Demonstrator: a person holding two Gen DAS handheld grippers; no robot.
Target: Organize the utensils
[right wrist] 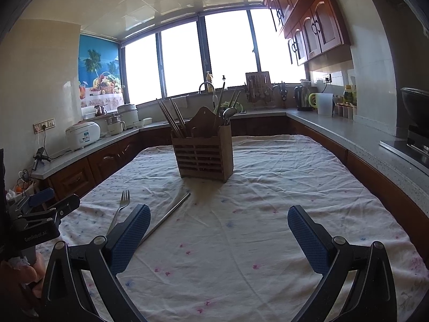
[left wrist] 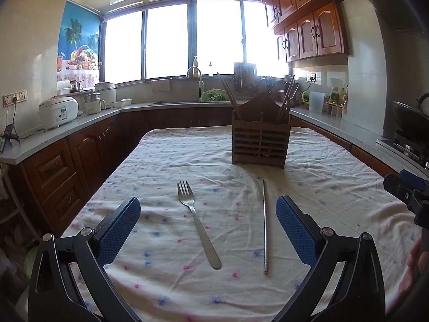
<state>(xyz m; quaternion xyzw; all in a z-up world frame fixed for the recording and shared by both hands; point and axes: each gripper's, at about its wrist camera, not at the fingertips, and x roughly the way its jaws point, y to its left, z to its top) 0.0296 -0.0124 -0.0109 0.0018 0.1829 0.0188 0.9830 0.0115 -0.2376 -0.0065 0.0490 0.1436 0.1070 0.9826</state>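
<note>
A steel fork (left wrist: 197,221) and a steel chopstick (left wrist: 265,225) lie side by side on the flowered tablecloth (left wrist: 171,281), between the fingers of my open, empty left gripper (left wrist: 207,222), which hovers above them. A wooden slatted utensil holder (left wrist: 260,139) with chopsticks stands farther back. In the right wrist view the holder (right wrist: 203,155) holds chopsticks and spoons; the fork (right wrist: 121,206) and chopstick (right wrist: 167,216) lie left of my open, empty right gripper (right wrist: 218,228).
Counters run around the table: a rice cooker (left wrist: 57,112) at left, a sink (left wrist: 198,99) at the back, a stove with a wok (left wrist: 410,123) at right. The other gripper shows at the right edge (left wrist: 410,190) and at the left edge (right wrist: 40,214).
</note>
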